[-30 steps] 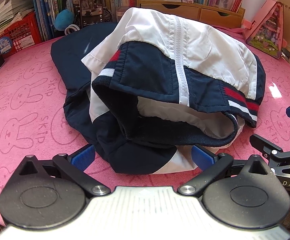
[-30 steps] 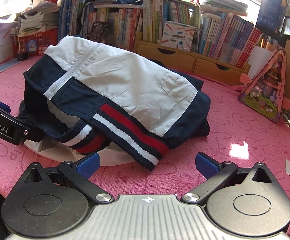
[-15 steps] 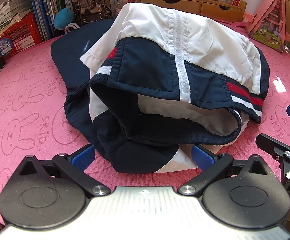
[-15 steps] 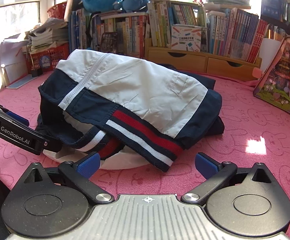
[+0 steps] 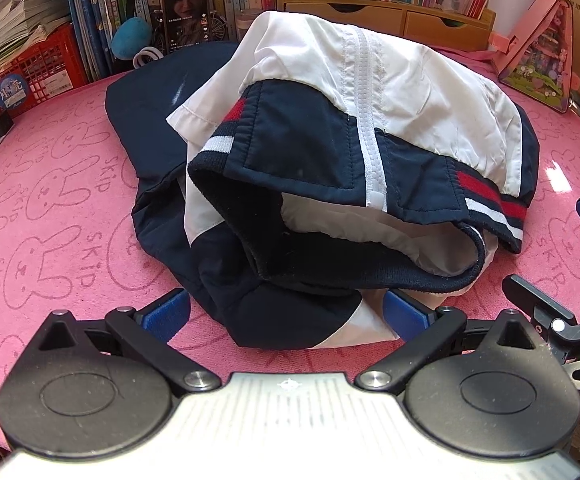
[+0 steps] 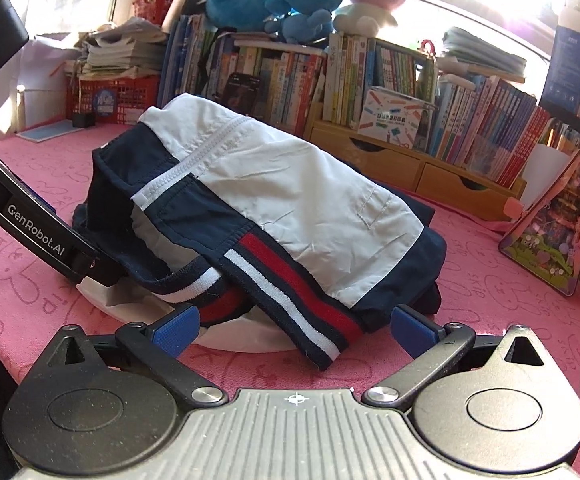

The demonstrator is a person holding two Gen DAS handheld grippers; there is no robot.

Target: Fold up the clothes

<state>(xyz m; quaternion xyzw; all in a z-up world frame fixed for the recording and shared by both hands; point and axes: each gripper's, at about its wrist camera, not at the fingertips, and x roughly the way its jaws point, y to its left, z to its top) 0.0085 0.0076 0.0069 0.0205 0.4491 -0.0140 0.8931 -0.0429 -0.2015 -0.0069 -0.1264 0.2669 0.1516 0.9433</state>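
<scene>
With both the left gripper [image 5: 286,314] and right gripper [image 6: 293,326] wide open and empty at the jacket [image 5: 353,168] hem, a grasp is judged next.

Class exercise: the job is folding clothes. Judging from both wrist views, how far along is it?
Done: the navy and white jacket is bundled into a compact heap on the pink bunny mat, though loosely, its hem gaping. In hand: nothing; the left gripper and right gripper are both open at its near edge. Left: flattening and tidying the bulging bundle, probably.
</scene>
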